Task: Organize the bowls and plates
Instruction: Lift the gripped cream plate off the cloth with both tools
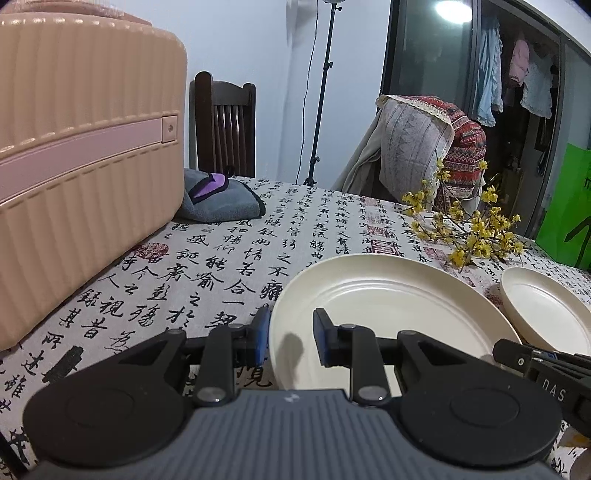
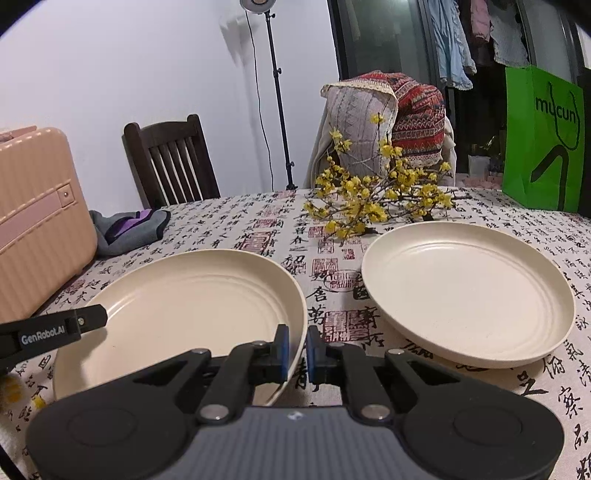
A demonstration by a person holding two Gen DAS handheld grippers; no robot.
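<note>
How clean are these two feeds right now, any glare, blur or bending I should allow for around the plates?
Left wrist view: a ceiling light blows out at the top, the suitcase bulges from fisheye and looks soft, and the near plate is sharp, with a soft shadow by the left gripper. Right wrist view: even light, crisp plates, the lamp stand leans, and the corners are dark.

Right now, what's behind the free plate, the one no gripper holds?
Directly behind the free plate: a yellow-flowering branch lying on the calligraphy tablecloth, then a cloth-draped chair. A green paper bag stands back right. The branch hides the chair's seat.
</note>
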